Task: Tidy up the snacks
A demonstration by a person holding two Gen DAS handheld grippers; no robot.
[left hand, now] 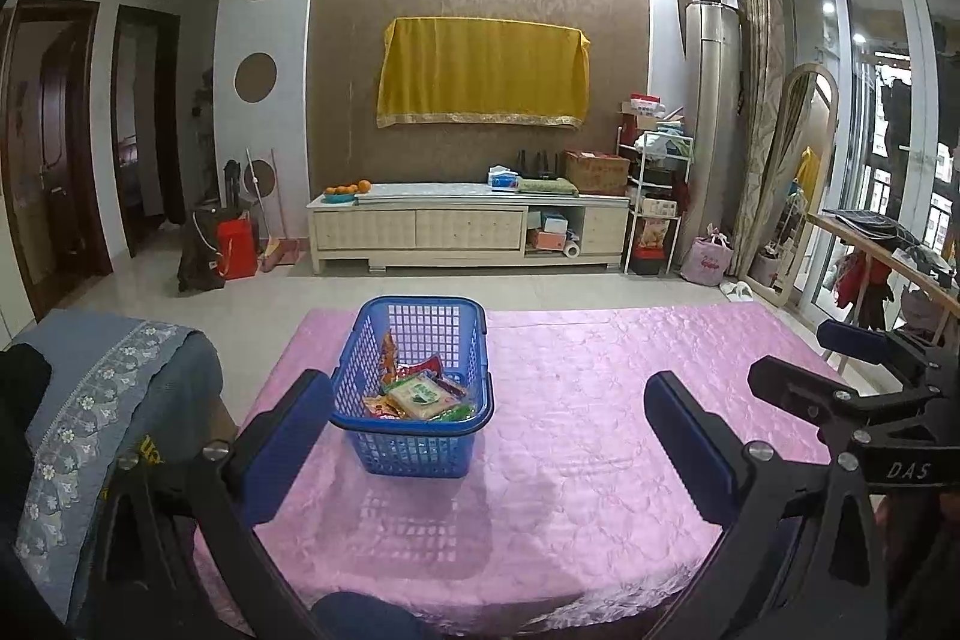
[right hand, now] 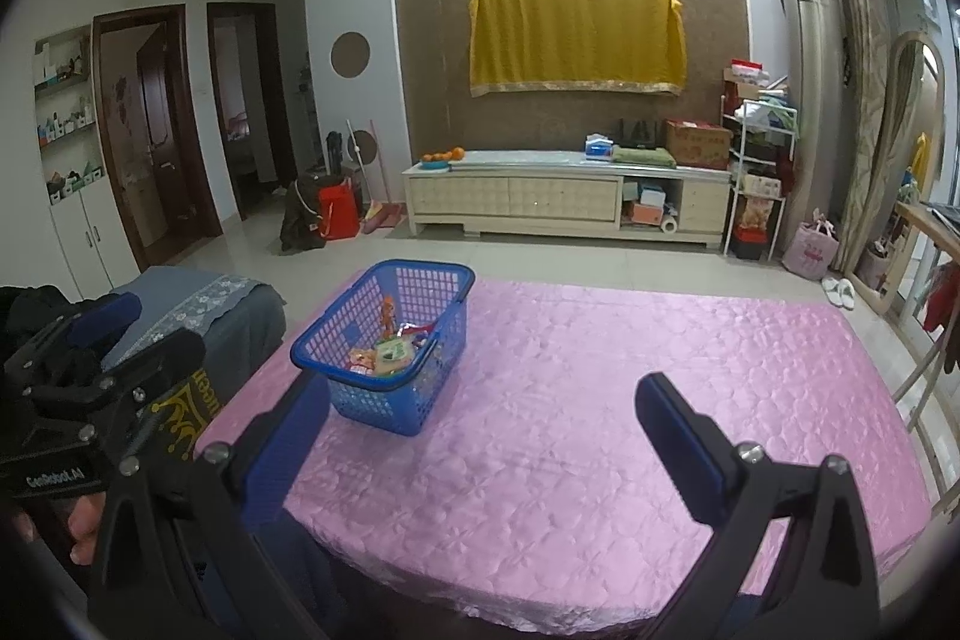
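Your left gripper and right gripper hang above the pink tablecloth, both with fingers spread wide and holding nothing. The blue basket stands on the cloth's left side, snack packets piled inside it, near a cloth-draped chair.

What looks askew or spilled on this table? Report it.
Nothing stands out. The blue basket sits upright on the pink tablecloth, snack packets all inside it, none spilled. The left gripper and right gripper are open, holding nothing.
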